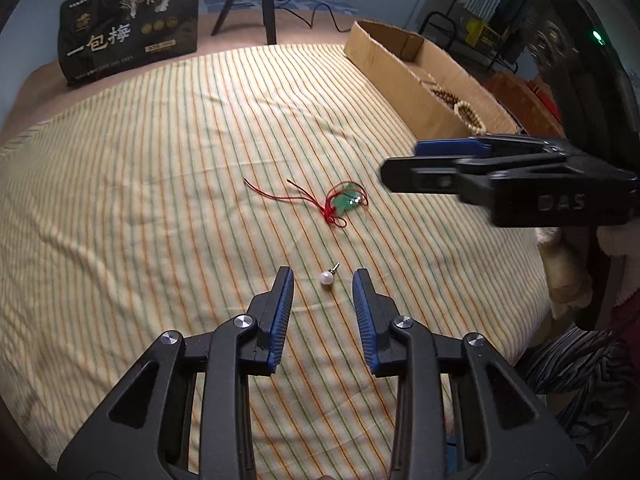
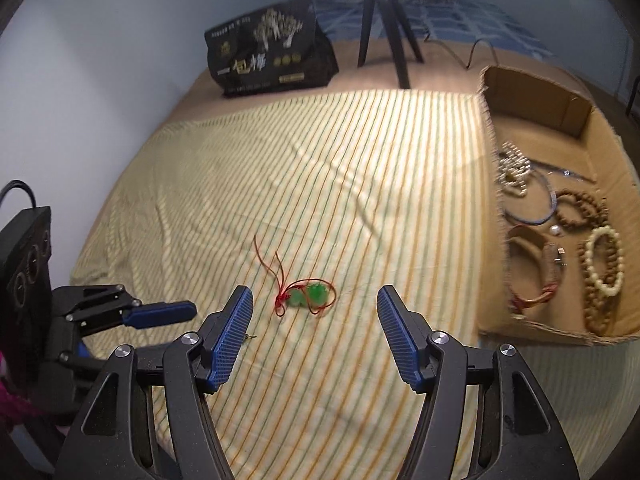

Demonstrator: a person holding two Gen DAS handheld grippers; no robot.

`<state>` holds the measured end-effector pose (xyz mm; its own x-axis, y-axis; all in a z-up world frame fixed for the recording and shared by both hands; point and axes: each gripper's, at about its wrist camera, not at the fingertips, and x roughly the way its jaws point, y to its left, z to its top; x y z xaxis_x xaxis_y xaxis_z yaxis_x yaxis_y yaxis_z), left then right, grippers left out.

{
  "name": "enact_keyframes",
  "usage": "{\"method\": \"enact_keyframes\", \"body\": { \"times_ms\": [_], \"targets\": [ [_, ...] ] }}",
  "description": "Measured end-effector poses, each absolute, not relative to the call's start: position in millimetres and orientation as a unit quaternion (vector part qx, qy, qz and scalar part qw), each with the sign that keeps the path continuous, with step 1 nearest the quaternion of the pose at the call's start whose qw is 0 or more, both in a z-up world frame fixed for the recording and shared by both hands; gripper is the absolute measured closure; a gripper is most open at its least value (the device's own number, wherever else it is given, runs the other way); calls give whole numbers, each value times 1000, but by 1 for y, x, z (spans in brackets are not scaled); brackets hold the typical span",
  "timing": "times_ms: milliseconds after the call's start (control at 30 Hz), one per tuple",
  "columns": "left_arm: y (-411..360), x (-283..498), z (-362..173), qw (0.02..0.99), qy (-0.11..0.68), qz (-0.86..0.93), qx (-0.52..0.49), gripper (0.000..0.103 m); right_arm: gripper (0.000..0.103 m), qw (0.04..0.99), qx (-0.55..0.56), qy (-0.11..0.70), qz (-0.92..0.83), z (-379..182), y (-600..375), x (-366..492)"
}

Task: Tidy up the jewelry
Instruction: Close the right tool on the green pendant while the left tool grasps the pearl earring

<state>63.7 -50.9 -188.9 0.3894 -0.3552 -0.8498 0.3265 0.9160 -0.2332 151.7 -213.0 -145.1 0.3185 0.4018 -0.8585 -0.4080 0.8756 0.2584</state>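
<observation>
A white pearl earring (image 1: 326, 279) lies on the striped cloth (image 1: 160, 184) between the open fingers of my left gripper (image 1: 323, 278). A green jade pendant on a red cord (image 1: 347, 200) lies further ahead; in the right wrist view the pendant (image 2: 306, 295) sits just ahead of my open, empty right gripper (image 2: 315, 296). The right gripper (image 1: 404, 166) hovers at the right of the left view. The left gripper (image 2: 176, 312) shows at the left of the right view. A cardboard box (image 2: 490, 128) at the right holds several bead bracelets (image 2: 604, 260) and a bangle.
A black printed bag (image 1: 128, 28) and a black tripod (image 1: 260, 0) stand beyond the cloth's far edge. The box (image 1: 384, 64) lies along the cloth's right edge. Shelving and clutter stand at the far right.
</observation>
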Motion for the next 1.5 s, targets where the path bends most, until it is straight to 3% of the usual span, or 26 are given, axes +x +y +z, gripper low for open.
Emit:
{"method": "enact_keyframes", "body": {
  "times_ms": [67, 300, 400, 567, 867, 1100, 1267, 1500],
  "targets": [
    [-53, 65, -193, 832, 515, -205, -11, 73, 49, 807, -14, 536, 248, -152, -207, 155],
    [-63, 70, -199, 831, 514, -213, 5, 73, 57, 792, -21, 558, 247, -175, -195, 160],
    [-66, 71, -204, 828, 518, -214, 9, 78, 58, 788, -26, 562, 249, -181, -190, 161],
    [-70, 72, -214, 823, 526, -215, 15, 79, 58, 786, -33, 565, 251, -186, -184, 161],
    [-68, 78, -219, 824, 529, -205, 13, 95, 58, 789, -69, 558, 246, -191, -171, 159],
    [-66, 78, -221, 826, 524, -204, 18, 96, 60, 791, -121, 549, 241, -194, -158, 155],
    [-66, 75, -221, 828, 523, -203, 18, 96, 72, 796, -146, 538, 236, -193, -157, 150],
    [-64, 71, -218, 829, 522, -199, 15, 96, 73, 802, -144, 529, 239, -188, -164, 142]
  ]
}}
